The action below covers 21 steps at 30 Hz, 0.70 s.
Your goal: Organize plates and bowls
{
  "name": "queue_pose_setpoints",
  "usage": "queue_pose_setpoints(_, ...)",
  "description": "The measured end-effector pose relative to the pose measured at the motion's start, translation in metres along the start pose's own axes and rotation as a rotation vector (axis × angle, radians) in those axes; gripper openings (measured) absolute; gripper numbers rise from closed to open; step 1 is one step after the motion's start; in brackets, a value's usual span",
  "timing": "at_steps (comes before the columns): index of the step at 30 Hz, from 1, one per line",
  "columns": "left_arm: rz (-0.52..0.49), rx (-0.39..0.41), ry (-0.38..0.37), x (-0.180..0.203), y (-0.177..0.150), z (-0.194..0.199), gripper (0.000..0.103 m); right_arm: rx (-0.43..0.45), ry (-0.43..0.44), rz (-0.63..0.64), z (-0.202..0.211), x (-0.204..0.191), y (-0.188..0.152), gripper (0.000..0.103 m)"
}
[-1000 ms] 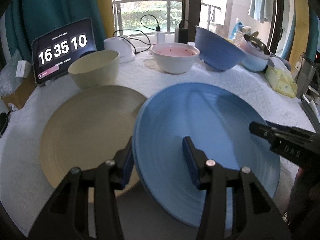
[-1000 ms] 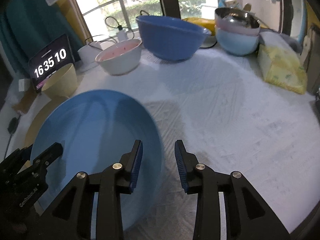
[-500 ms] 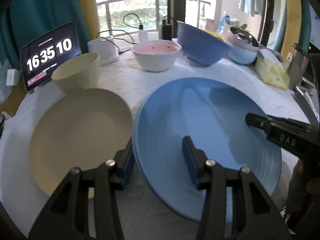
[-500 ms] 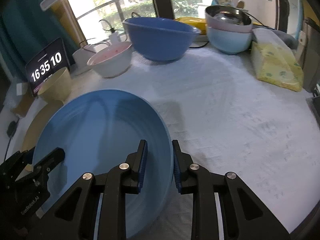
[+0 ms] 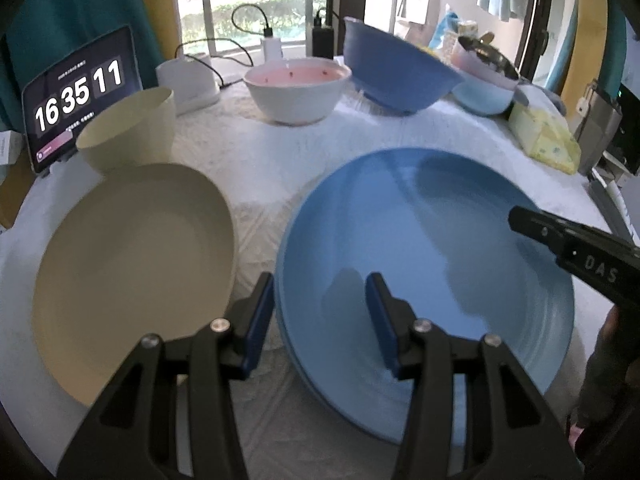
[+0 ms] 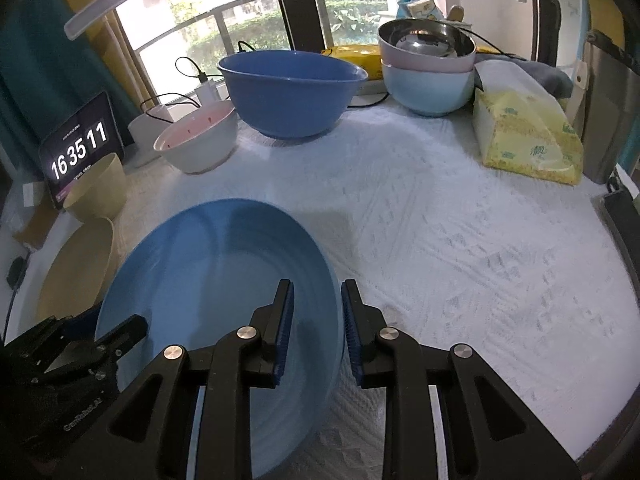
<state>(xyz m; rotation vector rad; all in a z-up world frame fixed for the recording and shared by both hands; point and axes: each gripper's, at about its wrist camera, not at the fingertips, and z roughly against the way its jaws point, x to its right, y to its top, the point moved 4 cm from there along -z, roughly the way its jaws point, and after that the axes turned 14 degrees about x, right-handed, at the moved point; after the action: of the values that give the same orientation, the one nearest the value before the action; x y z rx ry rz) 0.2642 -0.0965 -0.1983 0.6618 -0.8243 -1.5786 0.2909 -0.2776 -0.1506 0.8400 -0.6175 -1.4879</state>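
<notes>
A large blue plate [image 5: 420,240] [image 6: 208,272] lies low over the white-covered table [image 6: 440,240]. My left gripper [image 5: 322,296] is shut on its left rim, one finger outside the edge and one over the inside. On the opposite rim my right gripper [image 6: 316,300] is shut too, its fingers straddling the edge. Each view shows the other gripper at the plate's far side: the right gripper [image 5: 532,224] and the left gripper [image 6: 120,332]. A cream plate [image 5: 132,264] [image 6: 76,268] lies to the left, apart from the blue one.
Behind the plates stand a cream bowl [image 5: 128,132], a white bowl with pink inside [image 5: 296,92], a big blue bowl [image 6: 292,92] and a stack of light blue, pink and steel bowls [image 6: 428,88]. A yellow tissue pack [image 6: 528,140] lies right. A tablet clock [image 5: 76,96] stands far left.
The blue plate overlapped the cream plate before; it has shifted right with both grippers and now sits apart from it. The right gripper's jaws have narrowed onto the plate's right rim.
</notes>
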Motion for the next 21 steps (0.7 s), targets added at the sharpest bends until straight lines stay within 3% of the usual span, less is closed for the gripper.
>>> queue_pose_setpoints(5, 0.013, 0.057, -0.004, -0.005, 0.011, 0.012, 0.048, 0.019, -0.032, 0.026, 0.002, 0.000, 0.008, 0.036)
queue_pose_setpoints(13, 0.051, 0.120, 0.017, -0.025, 0.021, 0.028, 0.049, 0.088, -0.084, 0.084, 0.013, -0.004, 0.028, 0.037)
queue_pose_setpoints(21, 0.098, 0.167, 0.061, -0.059, 0.025, 0.043, 0.049, 0.104, -0.062, 0.120, 0.016, -0.029, 0.034, 0.038)
